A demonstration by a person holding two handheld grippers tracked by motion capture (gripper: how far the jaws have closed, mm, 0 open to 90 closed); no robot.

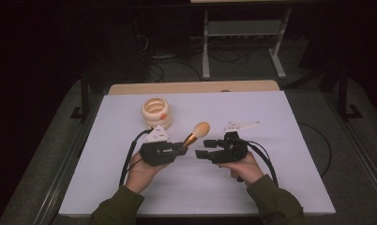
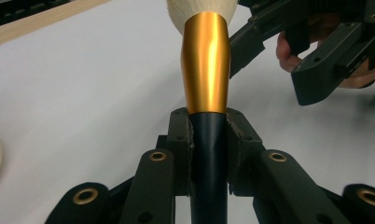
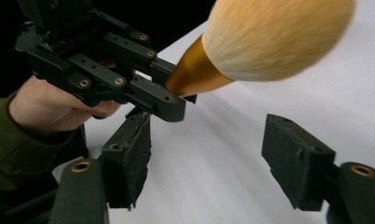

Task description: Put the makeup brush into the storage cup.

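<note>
Above the white tabletop [image 1: 271, 140], the left claw [image 1: 181, 148] pinches a makeup brush [image 1: 196, 132] by its dark handle; just beside the bristles, the right claw [image 1: 200, 154] stands spread, nothing between its jaws.

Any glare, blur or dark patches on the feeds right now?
High view: room behind the table is nearly black, tabletop evenly lit. Left gripper view: bright sheen streaks the brush gold collar, otherwise sharp. Right gripper view: bristles and tabletop smeared with blur, own fingers fairly crisp.
</note>
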